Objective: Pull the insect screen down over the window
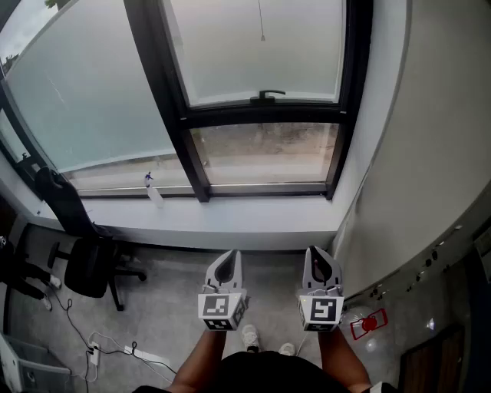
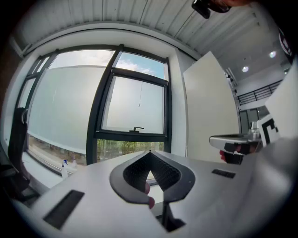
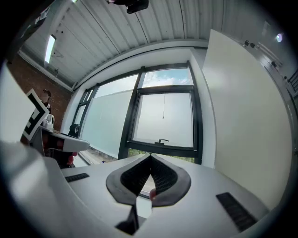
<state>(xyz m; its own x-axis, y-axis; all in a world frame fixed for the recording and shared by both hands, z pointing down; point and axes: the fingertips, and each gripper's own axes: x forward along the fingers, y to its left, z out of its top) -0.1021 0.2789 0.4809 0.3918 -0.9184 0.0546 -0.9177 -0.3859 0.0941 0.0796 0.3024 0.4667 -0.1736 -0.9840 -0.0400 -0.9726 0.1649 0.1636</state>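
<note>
A spray bottle (image 1: 154,193) stands on the sill (image 1: 253,220) under the window (image 1: 261,54), an office chair (image 1: 90,267) lower left.

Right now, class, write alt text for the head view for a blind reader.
The left gripper and right gripper, both white and shut, point side by side at a black-framed window. A clear spray bottle stands on its white sill, and a black office chair sits at the left.

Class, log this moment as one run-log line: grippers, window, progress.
left gripper: shut, empty | right gripper: shut, empty | thin hanging cord: untouched | black-framed window: ahead, not reached
</note>
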